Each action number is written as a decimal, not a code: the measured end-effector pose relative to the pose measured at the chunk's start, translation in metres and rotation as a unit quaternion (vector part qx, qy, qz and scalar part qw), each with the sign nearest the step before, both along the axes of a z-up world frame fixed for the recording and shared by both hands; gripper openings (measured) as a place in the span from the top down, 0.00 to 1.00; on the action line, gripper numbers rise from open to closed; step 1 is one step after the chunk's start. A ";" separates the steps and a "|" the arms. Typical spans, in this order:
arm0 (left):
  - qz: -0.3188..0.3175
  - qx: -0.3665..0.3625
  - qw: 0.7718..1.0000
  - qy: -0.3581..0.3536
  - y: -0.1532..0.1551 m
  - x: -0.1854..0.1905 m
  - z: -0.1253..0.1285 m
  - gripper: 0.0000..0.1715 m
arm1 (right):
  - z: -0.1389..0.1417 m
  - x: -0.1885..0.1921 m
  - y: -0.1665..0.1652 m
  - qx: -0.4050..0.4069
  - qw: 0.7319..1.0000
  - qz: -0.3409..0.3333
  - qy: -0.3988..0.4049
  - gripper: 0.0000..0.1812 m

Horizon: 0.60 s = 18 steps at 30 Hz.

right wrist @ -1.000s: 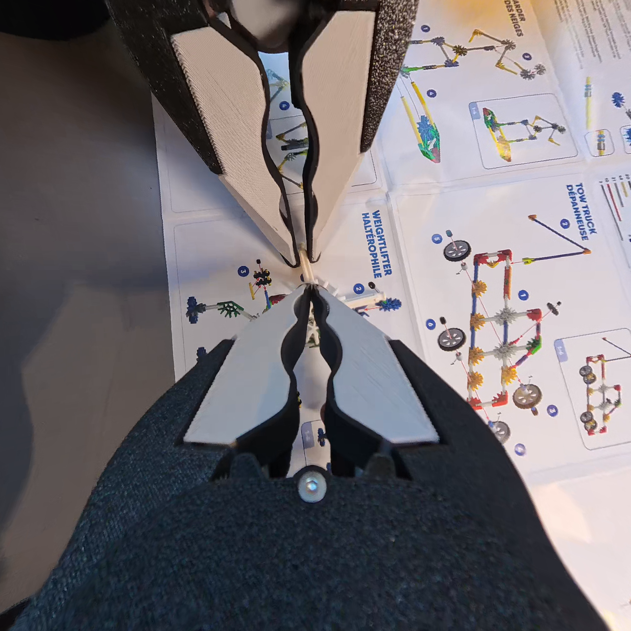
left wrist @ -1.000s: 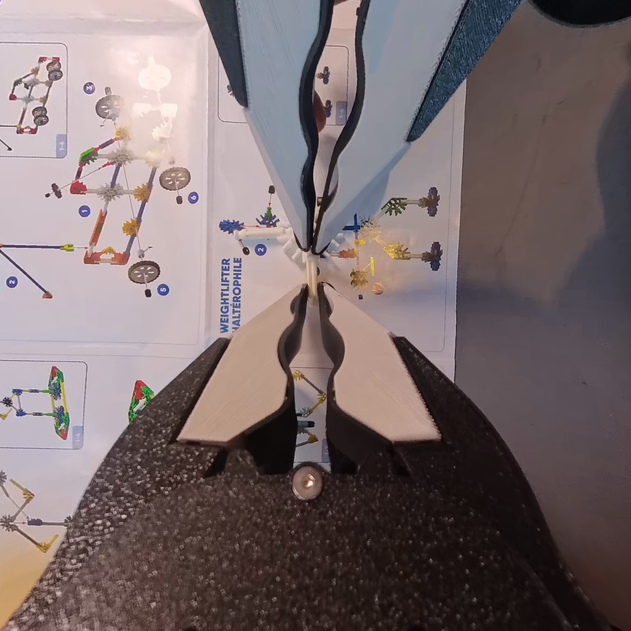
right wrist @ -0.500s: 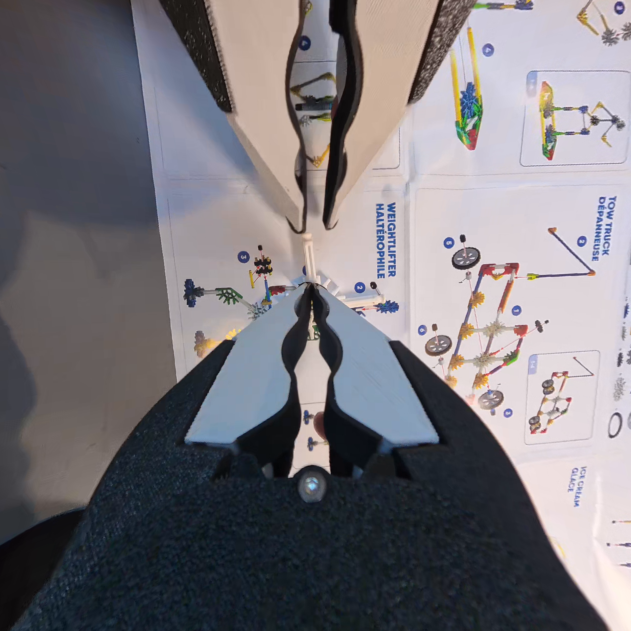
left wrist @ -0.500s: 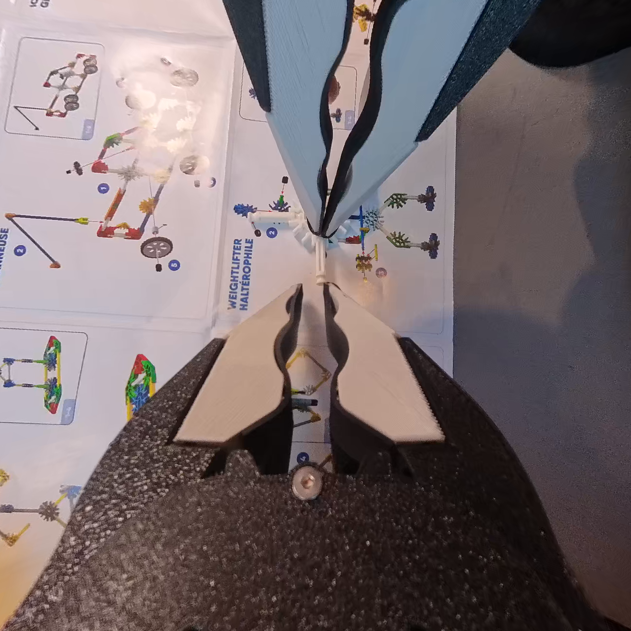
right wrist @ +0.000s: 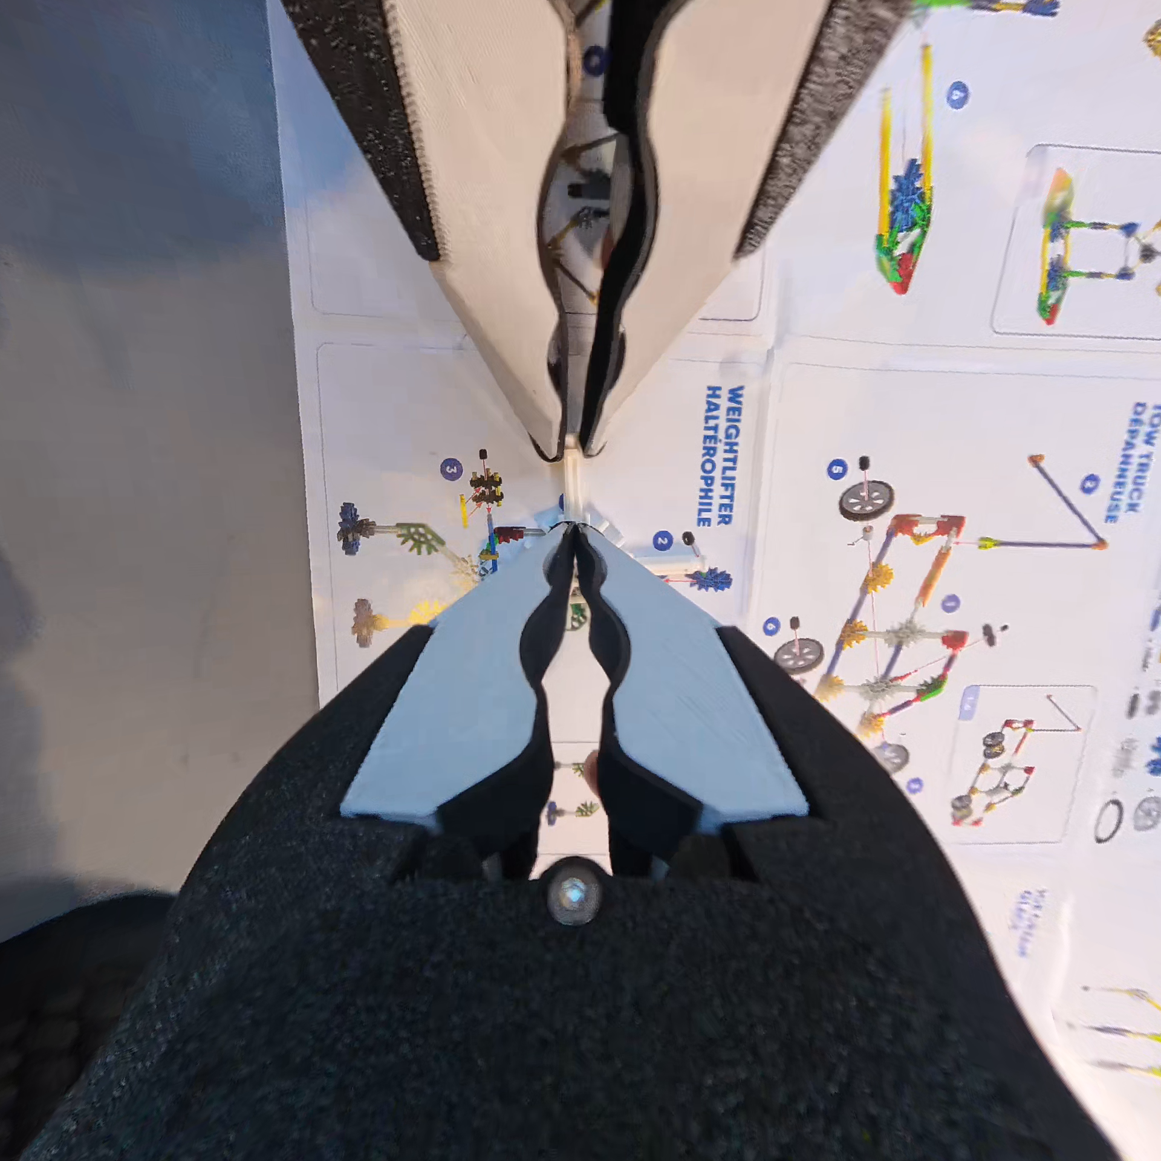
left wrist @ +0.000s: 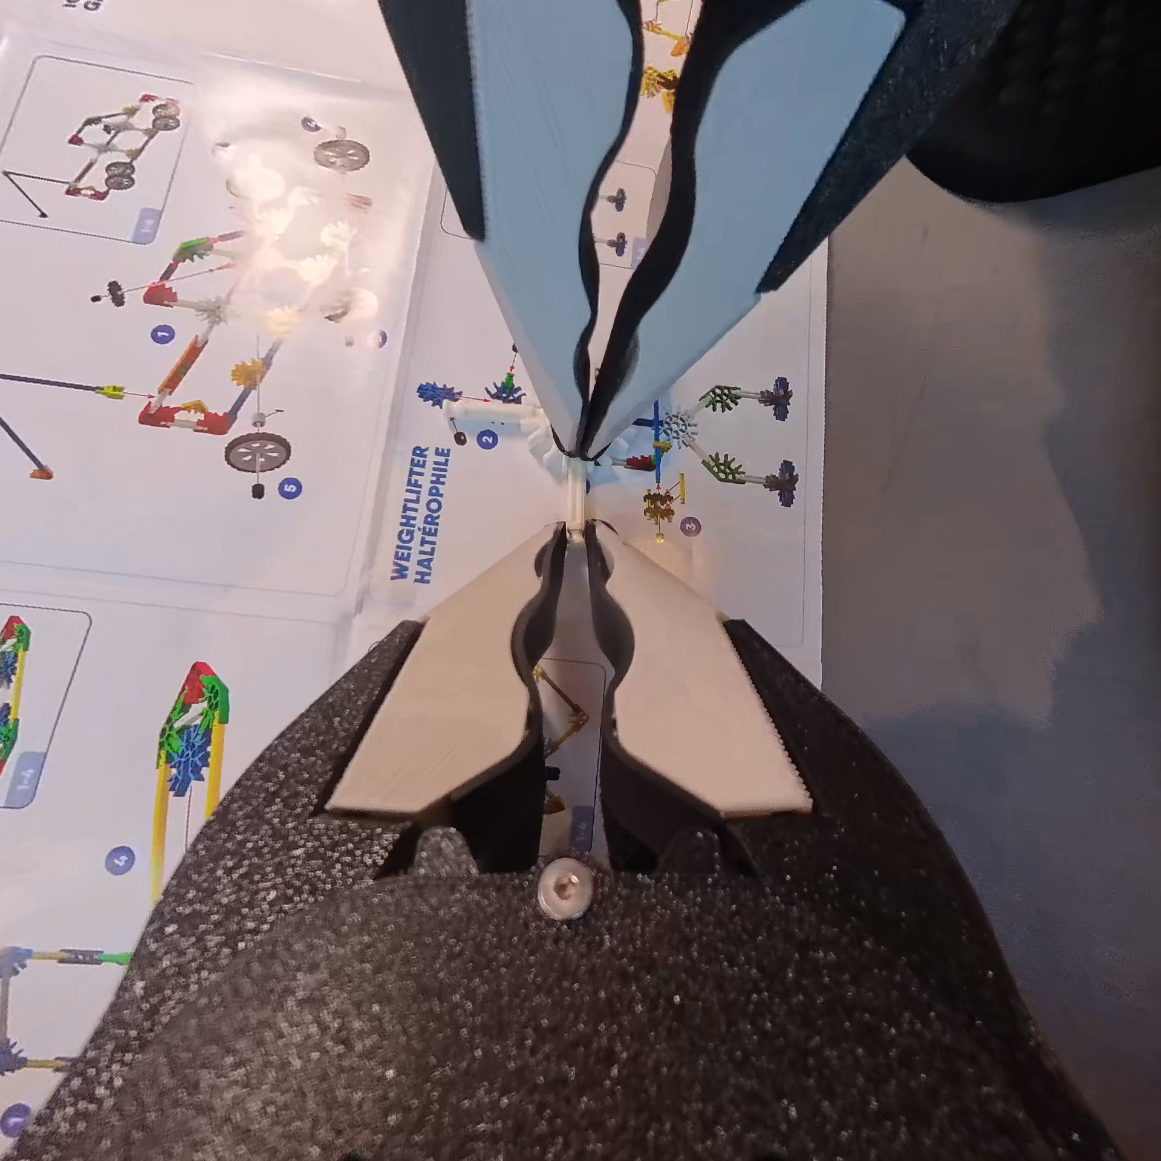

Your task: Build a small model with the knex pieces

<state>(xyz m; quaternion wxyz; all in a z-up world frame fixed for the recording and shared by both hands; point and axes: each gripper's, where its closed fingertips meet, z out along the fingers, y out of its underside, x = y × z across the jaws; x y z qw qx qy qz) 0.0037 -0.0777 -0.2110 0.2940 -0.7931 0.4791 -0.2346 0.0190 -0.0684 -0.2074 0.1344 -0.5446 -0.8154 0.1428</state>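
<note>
My right gripper (right wrist: 573, 528), with pale blue fingers, is shut on a white toothed connector (right wrist: 602, 526). A short white rod (right wrist: 572, 480) sticks out of the connector towards my left gripper (right wrist: 572, 449). In the left wrist view my left gripper (left wrist: 573, 533), with beige fingers, is closed on the free end of the white rod (left wrist: 573, 496). The right gripper (left wrist: 575, 447) comes in from the top, holding the connector (left wrist: 548, 443). The two grippers face each other tip to tip, just above a printed instruction sheet (left wrist: 188, 534).
The instruction sheet (right wrist: 817, 408), printed with coloured pictures of building-toy models, lies flat on a grey table (right wrist: 157, 440). The sheet's edge runs just beside the grippers, with bare grey table (left wrist: 974, 502) beyond it. A dark rounded shape sits at the top right corner (left wrist: 1036, 94). The tips of both grippers are at nearly the same place.
My left gripper held the rod a second ago, then opened and drew back slightly. Now it has closed on the rod's end again. The right gripper stayed shut on the connector.
</note>
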 end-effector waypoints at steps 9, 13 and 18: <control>-0.025 0.027 0.999 0.008 -0.002 -0.003 0.001 0.98 | 0.007 0.034 0.007 -0.099 0.978 -0.123 0.139 0.84; -0.029 0.039 0.999 0.007 -0.001 -0.003 0.005 0.96 | 0.005 0.033 0.008 -0.099 0.970 -0.143 0.167 0.83; -0.023 0.048 0.999 0.011 -0.003 -0.004 0.012 0.91 | 0.000 0.031 0.004 -0.077 0.979 -0.118 0.145 0.83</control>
